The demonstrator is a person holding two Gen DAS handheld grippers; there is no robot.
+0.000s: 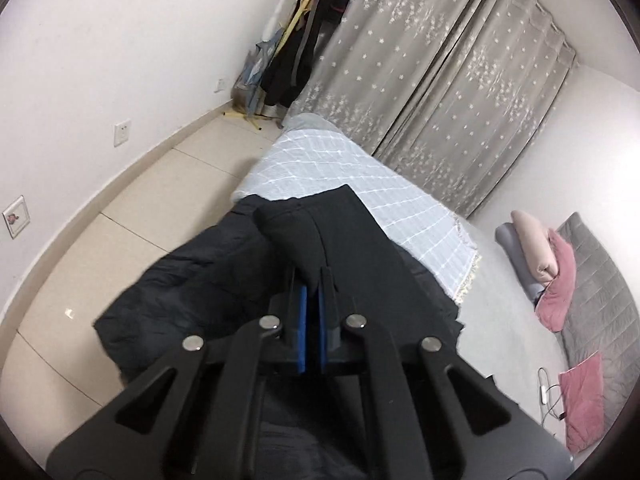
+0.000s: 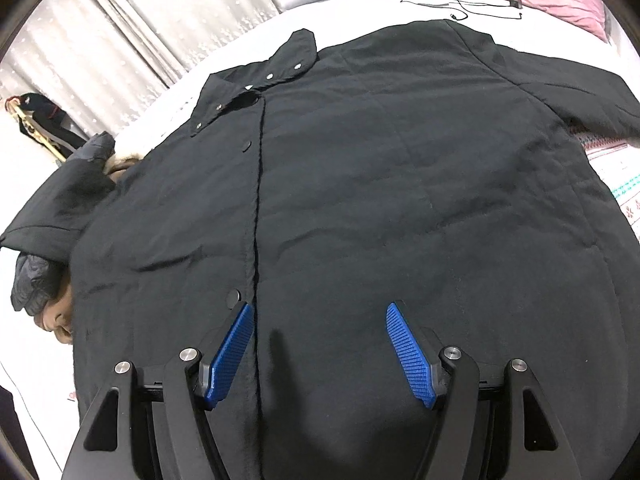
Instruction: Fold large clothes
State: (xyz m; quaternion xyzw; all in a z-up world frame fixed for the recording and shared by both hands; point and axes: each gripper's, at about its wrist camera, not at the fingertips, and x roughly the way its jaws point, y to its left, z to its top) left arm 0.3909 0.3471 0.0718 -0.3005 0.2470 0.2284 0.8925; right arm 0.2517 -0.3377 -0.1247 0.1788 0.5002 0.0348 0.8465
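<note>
A large black coat point(image 2: 380, 184) lies spread front-up on the bed, its snap placket running down the left of centre and its collar at the top. My right gripper point(image 2: 320, 308) is open, its blue pads just above the coat's lower front, empty. In the left wrist view my left gripper point(image 1: 314, 280) is shut on a fold of the black coat point(image 1: 304, 244) and holds it lifted above the bed's edge. The coat's left sleeve point(image 2: 52, 216) hangs bunched at the left.
The bed carries a light blue checked blanket point(image 1: 340, 172) and pink pillows point(image 1: 556, 284) near a grey headboard. A charging cable point(image 2: 460, 4) lies beyond the coat. Curtains point(image 1: 440, 80) and a clothes rack point(image 1: 304, 36) stand at the far wall. A tiled floor point(image 1: 120, 240) lies left of the bed.
</note>
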